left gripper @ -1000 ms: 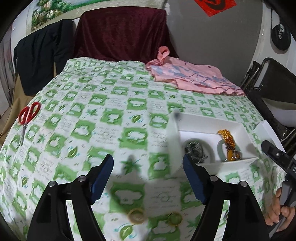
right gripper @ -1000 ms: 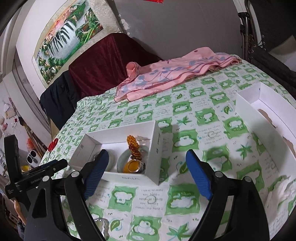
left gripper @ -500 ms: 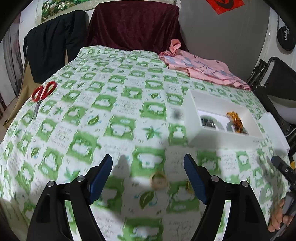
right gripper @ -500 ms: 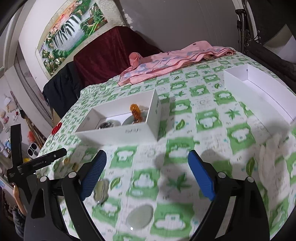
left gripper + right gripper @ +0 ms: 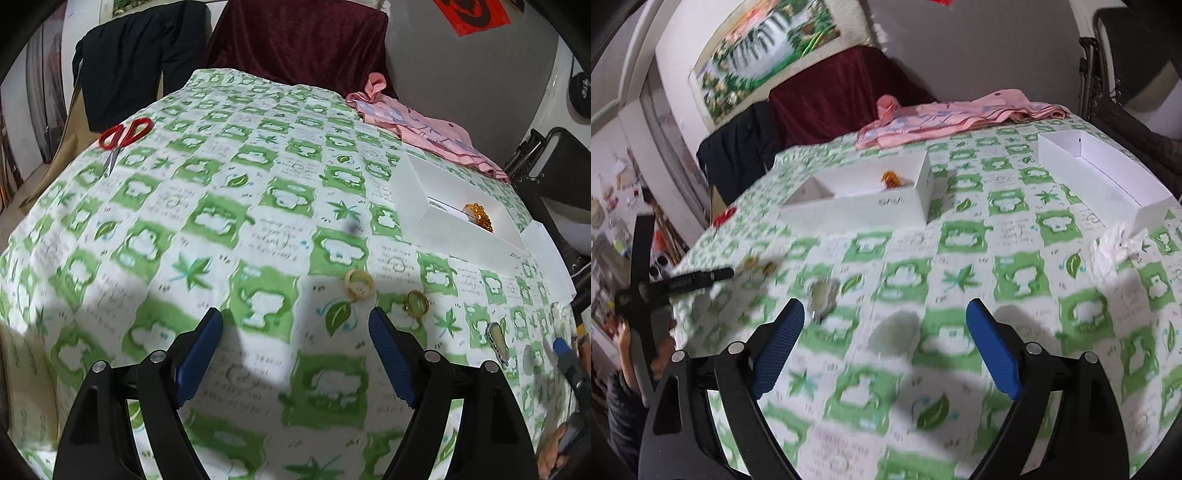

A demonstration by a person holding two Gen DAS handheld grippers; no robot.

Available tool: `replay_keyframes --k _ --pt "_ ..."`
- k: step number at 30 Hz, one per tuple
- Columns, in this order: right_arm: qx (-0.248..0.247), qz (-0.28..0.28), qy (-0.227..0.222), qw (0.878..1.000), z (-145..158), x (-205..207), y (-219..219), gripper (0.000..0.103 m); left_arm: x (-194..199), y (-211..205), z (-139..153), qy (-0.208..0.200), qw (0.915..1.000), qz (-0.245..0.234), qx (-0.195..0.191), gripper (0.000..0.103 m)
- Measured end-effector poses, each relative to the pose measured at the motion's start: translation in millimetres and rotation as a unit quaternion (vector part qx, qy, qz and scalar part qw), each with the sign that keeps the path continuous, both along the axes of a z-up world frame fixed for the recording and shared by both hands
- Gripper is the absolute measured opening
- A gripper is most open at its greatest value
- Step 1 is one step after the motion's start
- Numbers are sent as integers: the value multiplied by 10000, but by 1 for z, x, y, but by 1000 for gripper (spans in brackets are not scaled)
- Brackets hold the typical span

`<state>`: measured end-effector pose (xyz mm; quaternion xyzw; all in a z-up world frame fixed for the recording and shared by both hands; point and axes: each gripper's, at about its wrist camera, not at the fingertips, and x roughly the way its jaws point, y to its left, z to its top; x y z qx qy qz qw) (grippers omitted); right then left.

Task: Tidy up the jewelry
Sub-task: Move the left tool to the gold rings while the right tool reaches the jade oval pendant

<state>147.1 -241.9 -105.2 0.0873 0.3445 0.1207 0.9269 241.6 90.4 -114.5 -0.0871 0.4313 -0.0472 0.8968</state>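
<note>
On the green-and-white tablecloth covering the table, red scissors lie near the far left edge. The left gripper hangs above the cloth near the front edge, its blue pads well apart and widening, with only cloth between them. Just beyond its right pad lie two rings side by side: a pale gold ring and a gold ring with a pale stone. Further right, near the table's right edge, lies a silver-rimmed oval pendant, with a pale oval stone beside it (both blurred).

Toward the far right stands a white box, open on top; inside it an orange beaded piece shows against the far wall, and the rest of the contents is hidden by the near wall.

In the right wrist view the same box has a divider near its left end, the beads in the larger part. The right gripper is released too, its pads spread with the oval stone lying on the cloth between them, untouched. To the right sits the box lid, empty, with crumpled white paper at its near end. A pink garment lies along the far edge.
</note>
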Motion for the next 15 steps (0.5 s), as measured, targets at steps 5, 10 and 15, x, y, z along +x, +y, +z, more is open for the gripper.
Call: replay_keyframes --k 5,10,15 --pt "-393 35 367 9985 -8 3 8 54 -8 3 -1 -8 10000 1 -48 88" --pt "-643 125 551 9963 -15 1 14 42 -8 -1 -2 9 10000 -41 53 92" --pt "-1115 97 656 9916 -17 8 25 25 -6 -6 -3 37 9997 -86 225 94"
